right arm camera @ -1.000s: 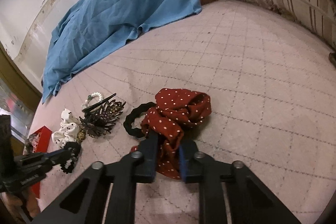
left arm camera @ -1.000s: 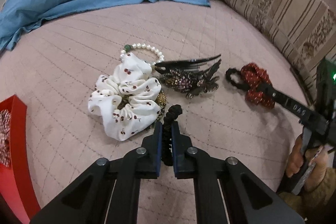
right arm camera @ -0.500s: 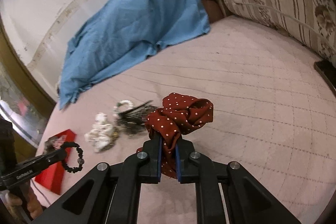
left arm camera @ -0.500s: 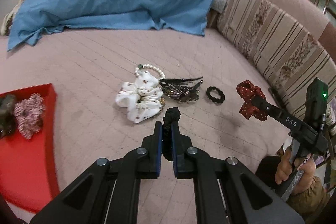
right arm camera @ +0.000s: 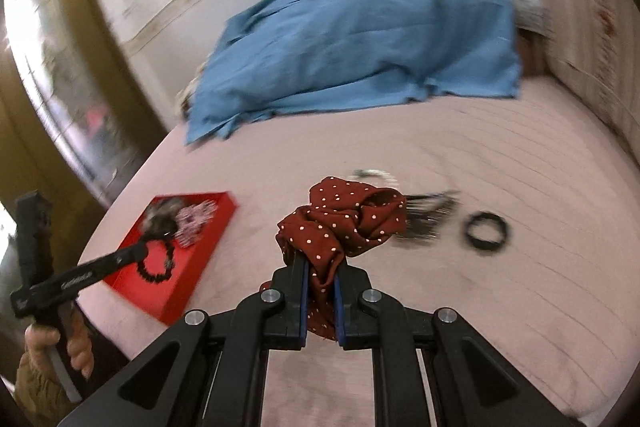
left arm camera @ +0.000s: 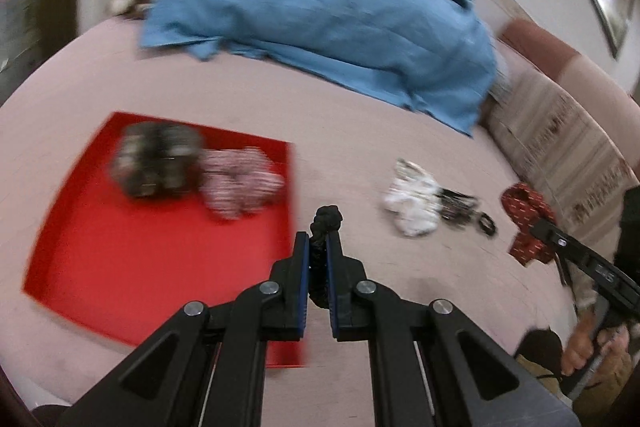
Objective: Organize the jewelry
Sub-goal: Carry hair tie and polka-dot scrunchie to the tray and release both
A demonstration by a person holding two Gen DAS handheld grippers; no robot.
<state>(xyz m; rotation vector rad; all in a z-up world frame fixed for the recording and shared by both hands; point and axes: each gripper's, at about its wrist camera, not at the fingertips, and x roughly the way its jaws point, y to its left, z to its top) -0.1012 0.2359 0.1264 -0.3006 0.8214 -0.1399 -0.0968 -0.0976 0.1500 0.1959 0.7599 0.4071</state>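
My left gripper (left arm camera: 318, 247) is shut on a black bead bracelet (left arm camera: 326, 223), held above the right edge of the red tray (left arm camera: 100, 247); the bracelet also shows hanging over the tray in the right wrist view (right arm camera: 158, 261). The tray holds a dark scrunchie (left arm camera: 156, 159) and a pink patterned scrunchie (left arm camera: 240, 183). My right gripper (right arm camera: 320, 267) is shut on a red polka-dot scrunchie (right arm camera: 344, 215), lifted above the bed. A white scrunchie (left arm camera: 412, 203), a dark hair clip (left arm camera: 458, 205) and a black hair tie (right arm camera: 486, 231) lie on the bed.
The pink quilted bed (right arm camera: 480, 307) carries everything. A blue cloth (left arm camera: 328, 19) lies across the far side. A striped cushion (left arm camera: 568, 147) lines the right. A pearl bracelet (right arm camera: 376, 175) lies behind the red scrunchie.
Both grippers have swung left toward the red tray, each carrying its item. The tray now fills the left of the left wrist view and the loose pile has shifted right.
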